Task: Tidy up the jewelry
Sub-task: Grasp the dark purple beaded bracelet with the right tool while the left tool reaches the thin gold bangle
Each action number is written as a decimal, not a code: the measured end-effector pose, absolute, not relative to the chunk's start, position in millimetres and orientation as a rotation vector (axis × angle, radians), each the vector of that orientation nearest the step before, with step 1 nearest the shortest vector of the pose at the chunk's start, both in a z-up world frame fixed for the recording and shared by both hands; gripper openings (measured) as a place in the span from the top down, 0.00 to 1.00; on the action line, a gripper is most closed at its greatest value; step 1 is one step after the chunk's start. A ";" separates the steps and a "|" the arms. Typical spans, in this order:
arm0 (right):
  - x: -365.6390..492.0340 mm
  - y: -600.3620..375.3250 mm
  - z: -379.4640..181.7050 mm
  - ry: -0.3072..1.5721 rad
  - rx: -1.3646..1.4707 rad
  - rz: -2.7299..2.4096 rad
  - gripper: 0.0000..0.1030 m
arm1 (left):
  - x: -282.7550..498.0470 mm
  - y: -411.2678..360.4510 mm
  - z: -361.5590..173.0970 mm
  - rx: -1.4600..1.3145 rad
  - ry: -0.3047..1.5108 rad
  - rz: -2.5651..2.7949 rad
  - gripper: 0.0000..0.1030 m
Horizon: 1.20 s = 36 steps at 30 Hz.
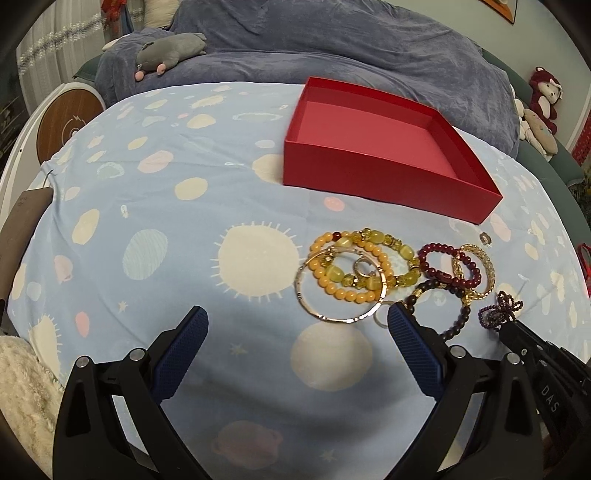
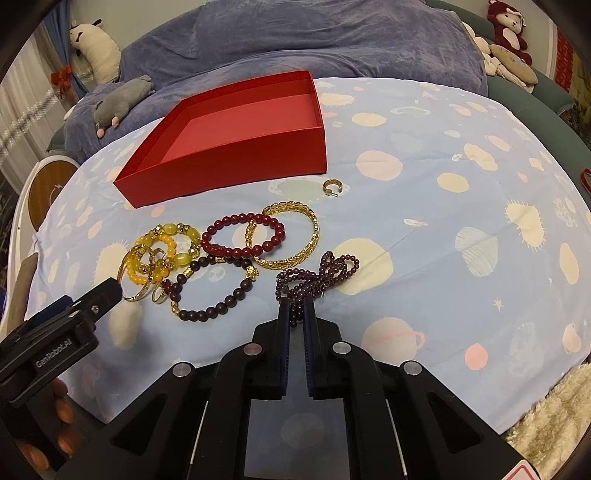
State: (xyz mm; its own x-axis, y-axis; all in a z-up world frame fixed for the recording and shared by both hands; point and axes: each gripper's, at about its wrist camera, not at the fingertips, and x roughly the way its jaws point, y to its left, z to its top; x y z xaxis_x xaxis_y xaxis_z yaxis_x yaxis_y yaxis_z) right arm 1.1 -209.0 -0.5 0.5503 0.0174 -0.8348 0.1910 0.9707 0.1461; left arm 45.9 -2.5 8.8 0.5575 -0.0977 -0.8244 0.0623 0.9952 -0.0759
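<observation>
An open red box (image 1: pixel 373 147) (image 2: pixel 236 136) sits empty on the blue patterned sheet. In front of it lies a pile of jewelry: yellow bead bracelets (image 1: pixel 354 266) (image 2: pixel 162 251), a thin gold bangle (image 1: pixel 332 314), a dark red bead bracelet (image 2: pixel 240 236), a gold chain bangle (image 2: pixel 295 236), a dark brown bead bracelet (image 2: pixel 210 295) and a small ring (image 2: pixel 331 186). My right gripper (image 2: pixel 296 314) is shut on a purple bead string (image 2: pixel 317 277), which also shows in the left wrist view (image 1: pixel 498 310). My left gripper (image 1: pixel 295 325) is open and empty, its right finger beside the bangle.
A purple blanket (image 1: pixel 332 48) lies behind the box with a grey plush toy (image 1: pixel 170 51) on it. Red and white plush toys (image 2: pixel 506 33) sit at the far right. A round wooden-faced object (image 1: pixel 66 125) stands left. A fluffy cream rug (image 2: pixel 554 424) borders the near edge.
</observation>
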 end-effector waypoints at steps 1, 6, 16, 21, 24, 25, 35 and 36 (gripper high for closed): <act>0.5 -209.2 0.1 0.983 0.234 -0.101 0.93 | 48.3 -7.0 6.8 -0.031 0.981 -0.101 0.09; -1.1 -212.0 0.4 0.980 0.256 -0.094 0.93 | 55.7 -19.9 1.4 -0.019 0.986 -0.122 0.12; 1.0 -212.8 -0.7 0.981 0.281 -0.079 0.93 | 76.0 -14.9 -12.5 -0.057 1.028 -0.071 0.17; 1.6 -212.7 -1.9 0.984 0.283 -0.078 0.93 | 73.6 -17.8 -10.1 -0.055 1.011 -0.097 0.35; 1.5 -212.7 -2.1 0.984 0.283 -0.078 0.93 | 72.8 -19.6 -8.8 -0.049 1.010 -0.121 0.42; 1.5 -212.7 -2.1 0.984 0.282 -0.079 0.93 | 72.1 -19.4 -8.7 -0.048 1.010 -0.126 0.42; -3.2 -211.9 10.2 0.955 0.284 -0.063 0.93 | 58.7 -16.5 4.7 -0.076 0.994 -0.153 0.42; -4.3 -211.9 13.1 0.950 0.283 -0.060 0.93 | 57.6 -16.0 8.7 -0.080 0.992 -0.156 0.42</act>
